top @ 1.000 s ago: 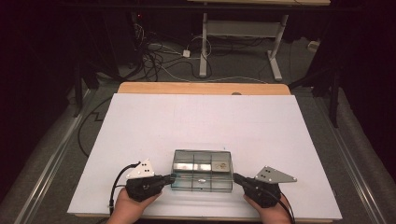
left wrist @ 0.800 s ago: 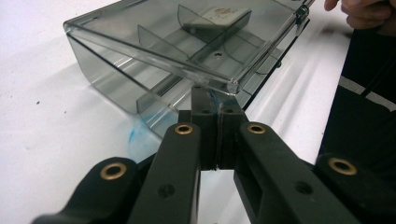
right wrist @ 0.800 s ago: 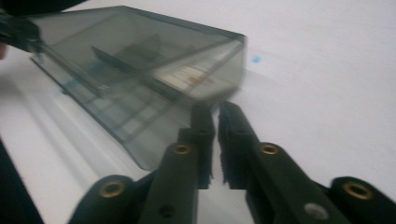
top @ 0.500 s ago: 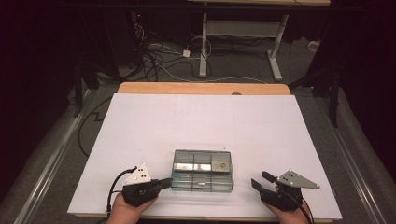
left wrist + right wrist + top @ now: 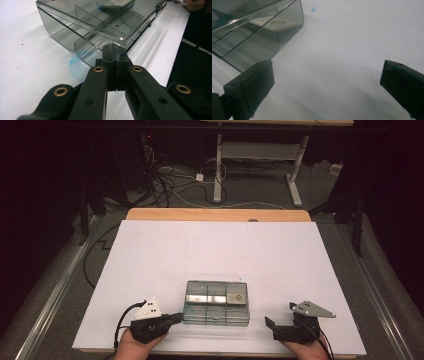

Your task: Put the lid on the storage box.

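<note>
- The room behind is dark, cables strewn on the floor under a desk frame at the top of the high view; my work sits on a white table (image 5: 220,250) that fills the middle.
- The box (image 5: 216,302), clear plastic with dividers, lies low and centre in the high view, near the table's front edge. Some flat grey pieces rest in its far compartments.
- What changed: a second ago my right gripper (image 5: 280,327) was up against the box's right end. It has since pulled away toward the lower right, and its jaws have just been opening. In the right gripper view they stand wide with nothing but bare table between them, the box (image 5: 257,32) off at upper left.
- My left gripper (image 5: 172,319) hasn't budged: jaws pressed together, tips at the box's near left corner. In the left gripper view (image 5: 115,50) they meet the lid's edge; whether they pinch anything I cannot tell.
- My read: the right hand has let go, so the left alone steadies the box.
</note>
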`<state>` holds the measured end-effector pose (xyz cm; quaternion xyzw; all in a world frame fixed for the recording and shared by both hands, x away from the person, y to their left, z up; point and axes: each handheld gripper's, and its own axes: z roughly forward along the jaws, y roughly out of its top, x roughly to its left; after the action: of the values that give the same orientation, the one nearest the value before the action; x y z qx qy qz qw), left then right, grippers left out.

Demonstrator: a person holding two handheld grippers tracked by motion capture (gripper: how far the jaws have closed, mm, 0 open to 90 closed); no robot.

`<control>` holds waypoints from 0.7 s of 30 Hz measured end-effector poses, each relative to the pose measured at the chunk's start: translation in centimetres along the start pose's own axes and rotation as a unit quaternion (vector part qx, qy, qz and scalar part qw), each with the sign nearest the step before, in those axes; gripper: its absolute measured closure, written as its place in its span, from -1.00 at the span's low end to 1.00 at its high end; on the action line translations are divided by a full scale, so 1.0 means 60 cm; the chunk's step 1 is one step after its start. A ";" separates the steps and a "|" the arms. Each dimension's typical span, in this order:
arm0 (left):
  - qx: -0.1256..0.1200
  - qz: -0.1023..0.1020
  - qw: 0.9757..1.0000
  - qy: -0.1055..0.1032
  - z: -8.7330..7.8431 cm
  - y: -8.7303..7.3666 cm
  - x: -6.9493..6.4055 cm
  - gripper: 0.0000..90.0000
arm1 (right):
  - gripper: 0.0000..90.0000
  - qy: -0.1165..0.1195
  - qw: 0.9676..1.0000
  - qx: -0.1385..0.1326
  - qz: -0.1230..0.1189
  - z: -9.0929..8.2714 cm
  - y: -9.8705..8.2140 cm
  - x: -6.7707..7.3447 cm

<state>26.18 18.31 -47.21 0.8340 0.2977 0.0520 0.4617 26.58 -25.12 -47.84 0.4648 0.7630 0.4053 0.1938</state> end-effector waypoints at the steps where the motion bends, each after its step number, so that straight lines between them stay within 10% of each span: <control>1: 0.002 -0.001 1.000 0.000 0.001 -0.001 0.001 0.94 | -1.00 0.000 1.000 -0.001 0.001 0.000 0.000 0.000; 21: 0.019 -0.027 0.999 0.037 0.000 -0.019 0.046 0.93 | -1.00 -0.005 1.000 -0.013 0.002 -0.004 0.001 -0.001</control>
<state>27.94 20.25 -48.66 0.8318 0.3378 0.0650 0.4358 26.51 -25.27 -47.65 0.4657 0.7555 0.4138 0.2026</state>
